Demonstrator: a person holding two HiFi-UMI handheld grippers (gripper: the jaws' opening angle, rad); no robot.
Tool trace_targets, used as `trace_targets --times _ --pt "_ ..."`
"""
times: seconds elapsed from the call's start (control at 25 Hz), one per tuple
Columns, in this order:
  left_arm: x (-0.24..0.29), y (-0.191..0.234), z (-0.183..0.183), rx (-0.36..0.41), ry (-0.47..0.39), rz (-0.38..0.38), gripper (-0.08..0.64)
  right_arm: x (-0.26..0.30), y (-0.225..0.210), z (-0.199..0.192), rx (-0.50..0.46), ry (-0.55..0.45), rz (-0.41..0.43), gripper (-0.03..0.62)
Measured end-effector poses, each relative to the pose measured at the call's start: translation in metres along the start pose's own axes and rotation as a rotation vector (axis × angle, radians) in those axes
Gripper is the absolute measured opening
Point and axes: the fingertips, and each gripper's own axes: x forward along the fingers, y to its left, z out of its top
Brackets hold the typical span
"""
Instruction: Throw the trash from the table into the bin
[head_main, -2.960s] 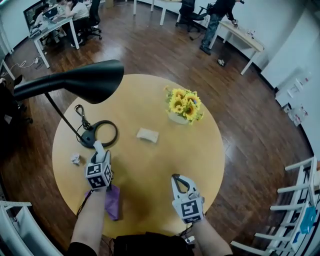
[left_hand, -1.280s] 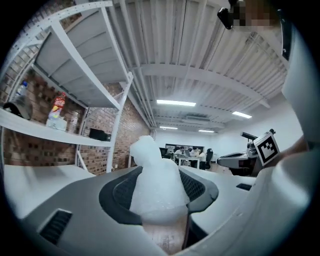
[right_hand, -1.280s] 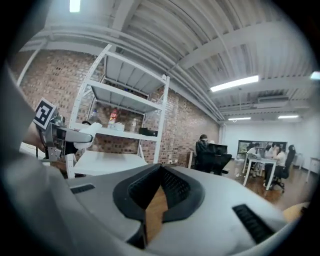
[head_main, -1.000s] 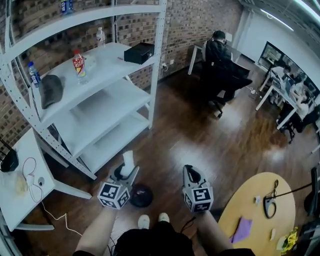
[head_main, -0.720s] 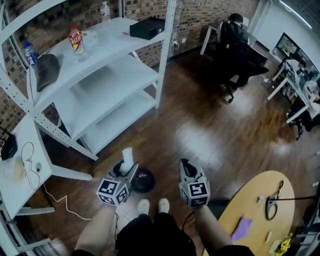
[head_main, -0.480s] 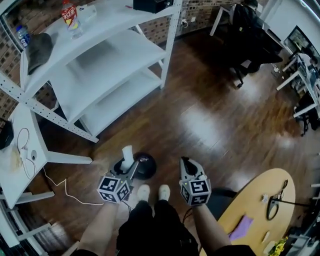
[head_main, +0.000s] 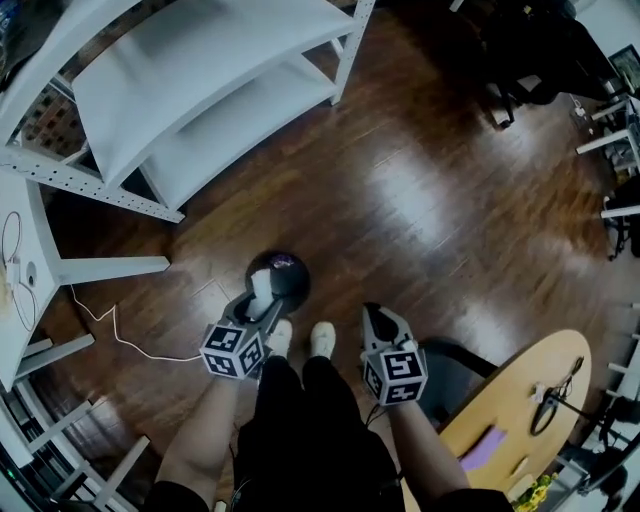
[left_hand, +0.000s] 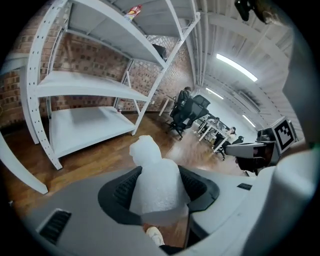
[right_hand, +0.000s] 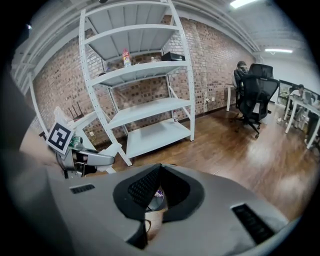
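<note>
A white crumpled piece of trash (head_main: 262, 289) stands up between the jaws of my left gripper (head_main: 260, 297), which is shut on it. In the left gripper view the white trash (left_hand: 152, 175) fills the gap between the dark pads (left_hand: 120, 192). The small round dark bin (head_main: 278, 272) stands on the wooden floor just beyond the left gripper's tips. My right gripper (head_main: 373, 314) is shut and holds nothing, to the right of the bin. Through a slit past its closed jaws the right gripper view shows a bit of the bin (right_hand: 156, 196).
White metal shelving (head_main: 200, 70) stands at the upper left, with a white desk leg (head_main: 100, 268) and a cable (head_main: 130, 340) on the floor at left. The round wooden table (head_main: 500, 415) with a purple cloth (head_main: 487, 447) is at the lower right. The person's feet (head_main: 300, 338) stand near the bin.
Both grippers have come down toward the floor and the head view has tipped lower. The bin, earlier beside the left gripper, now lies right in front of its tips.
</note>
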Motion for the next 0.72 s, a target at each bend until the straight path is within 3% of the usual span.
trace_targets --times 0.12,0.28,0.4,0.52,0.72 --pt "0.009 0.011 -0.026 -0.033 0.038 0.031 0.218 -0.001 -0.006 -0.013 -0.006 0.034 -0.003 0.002" --pt "0.017 0.027 -0.046 -0.065 0.059 0.077 0.302 -0.001 -0.015 -0.028 -0.008 0.064 -0.004 0.002" --pt "0.018 0.036 -0.05 -0.068 0.053 0.114 0.302 -0.002 -0.019 -0.038 -0.003 0.083 -0.008 0.002" --pt "0.017 0.037 -0.048 -0.073 0.052 0.112 0.354 -0.001 -0.016 -0.041 0.001 0.091 -0.01 0.002" --pt "0.015 0.039 -0.038 -0.068 0.041 0.104 0.354 0.006 -0.003 -0.033 -0.006 0.083 -0.001 0.002"
